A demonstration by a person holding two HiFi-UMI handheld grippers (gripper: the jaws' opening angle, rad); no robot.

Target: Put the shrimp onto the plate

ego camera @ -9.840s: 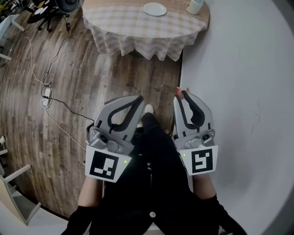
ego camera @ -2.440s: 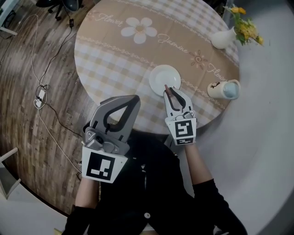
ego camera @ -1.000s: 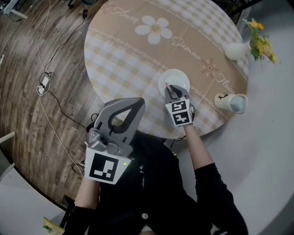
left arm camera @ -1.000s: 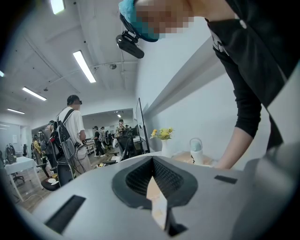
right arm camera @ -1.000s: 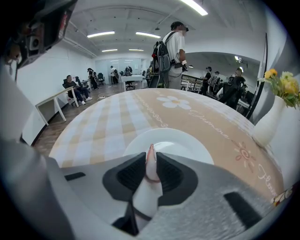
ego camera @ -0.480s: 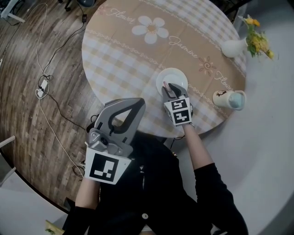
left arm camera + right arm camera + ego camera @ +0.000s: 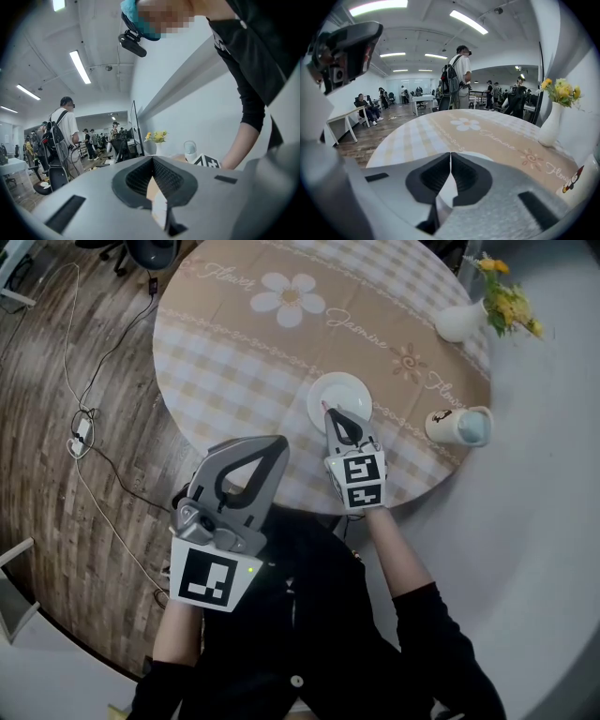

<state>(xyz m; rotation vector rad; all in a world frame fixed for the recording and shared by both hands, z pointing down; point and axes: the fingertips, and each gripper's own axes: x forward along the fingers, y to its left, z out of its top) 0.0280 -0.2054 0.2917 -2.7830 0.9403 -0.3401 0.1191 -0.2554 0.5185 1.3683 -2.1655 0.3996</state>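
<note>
A small white plate (image 7: 341, 392) lies on the round checked table (image 7: 234, 371). My right gripper (image 7: 326, 410) reaches over the plate's near rim with its jaws shut. A small pink bit, the shrimp (image 7: 324, 405), pokes out at its tips. In the right gripper view the jaws (image 7: 450, 153) meet over the plate (image 7: 480, 155), and the shrimp is hidden. My left gripper (image 7: 275, 441) is shut and holds nothing, off the table's near edge and close to my body. Its own view shows the jaws (image 7: 152, 158) together.
A white vase with yellow flowers (image 7: 462, 320) and a mug (image 7: 459, 426) stand at the table's right side. Cables and a power strip (image 7: 75, 442) lie on the wooden floor at left. A grey wall runs along the right. People stand in the room (image 7: 458, 77).
Ten seconds ago the table was far ahead; now I am at its edge with the right gripper out over the plate. Within the last second that gripper has hardly moved. The left stays put.
</note>
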